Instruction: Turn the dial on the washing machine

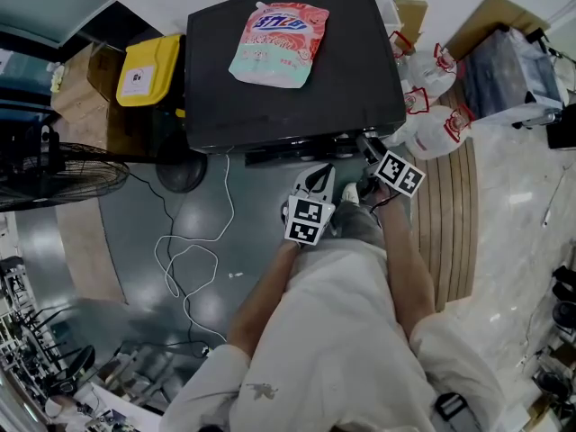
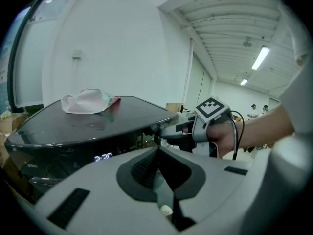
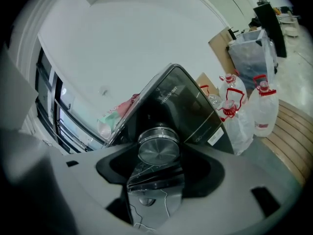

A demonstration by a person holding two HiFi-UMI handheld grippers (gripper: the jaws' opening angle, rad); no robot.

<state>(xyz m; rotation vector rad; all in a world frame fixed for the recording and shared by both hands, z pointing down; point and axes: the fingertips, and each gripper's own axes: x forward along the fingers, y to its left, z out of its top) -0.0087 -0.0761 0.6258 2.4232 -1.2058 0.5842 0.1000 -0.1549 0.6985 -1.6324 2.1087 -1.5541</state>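
Note:
The black washing machine (image 1: pixel 288 106) stands in front of me, with its silver round dial (image 3: pixel 158 149) on the front panel. My right gripper (image 3: pixel 157 156) is shut on the dial, which fills the gap between its jaws. In the head view my right gripper (image 1: pixel 364 144) reaches under the machine's front right edge, and the dial is hidden there. My left gripper (image 1: pixel 316 181) is held back just below the panel, shut and empty. In the left gripper view, my left gripper (image 2: pixel 165 192) points at the lit display (image 2: pixel 103 157), and the right gripper (image 2: pixel 168 129) is ahead of it.
A pink detergent pouch (image 1: pixel 279 43) lies on the machine's lid. Water jugs in bags (image 1: pixel 432 106) stand to the right, next to wooden decking. A yellow bin (image 1: pixel 148 70) and a fan (image 1: pixel 54 174) are on the left. A white cable (image 1: pixel 193 259) trails across the floor.

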